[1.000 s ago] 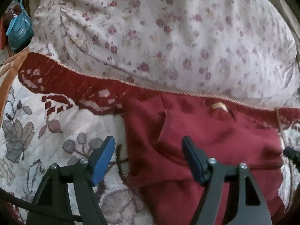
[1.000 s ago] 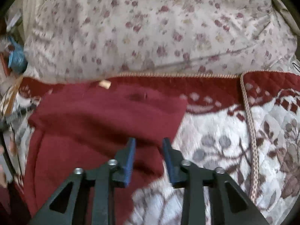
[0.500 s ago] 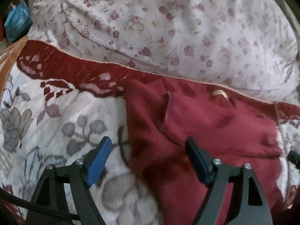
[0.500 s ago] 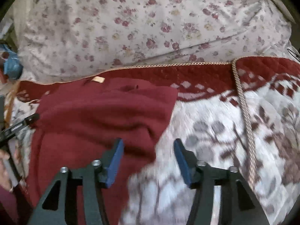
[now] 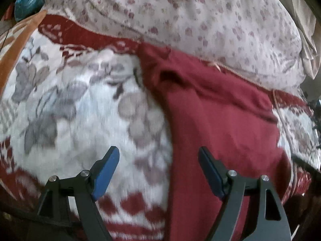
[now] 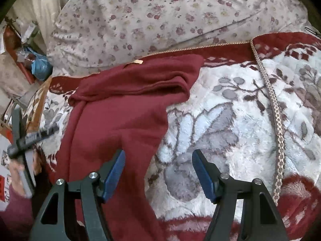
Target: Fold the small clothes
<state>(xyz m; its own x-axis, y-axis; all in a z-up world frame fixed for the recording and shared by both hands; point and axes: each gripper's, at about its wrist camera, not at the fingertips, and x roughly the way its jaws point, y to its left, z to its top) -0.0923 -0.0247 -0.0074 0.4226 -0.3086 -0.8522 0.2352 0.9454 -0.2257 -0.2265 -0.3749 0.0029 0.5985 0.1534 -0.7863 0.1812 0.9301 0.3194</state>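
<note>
The red garment [image 6: 120, 124] lies lengthwise on the bed between both tools: its edge just left of the right tool [image 6: 158, 172], whose jaws are opening, empty; the left tool [image 5: 158, 172], wide open, holds nothing.

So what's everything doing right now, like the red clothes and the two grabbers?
Dark red garment: lying on the blanket, top part folded over, not held.
Left gripper: open, nothing between its pads.
Right gripper: jaws opening, nothing pinched; the garment's edge lies under it.
Floral blanket: spread flat under the garment.
Flowered pillow: resting behind the garment.
Tan label: showing at the garment's top edge.
</note>
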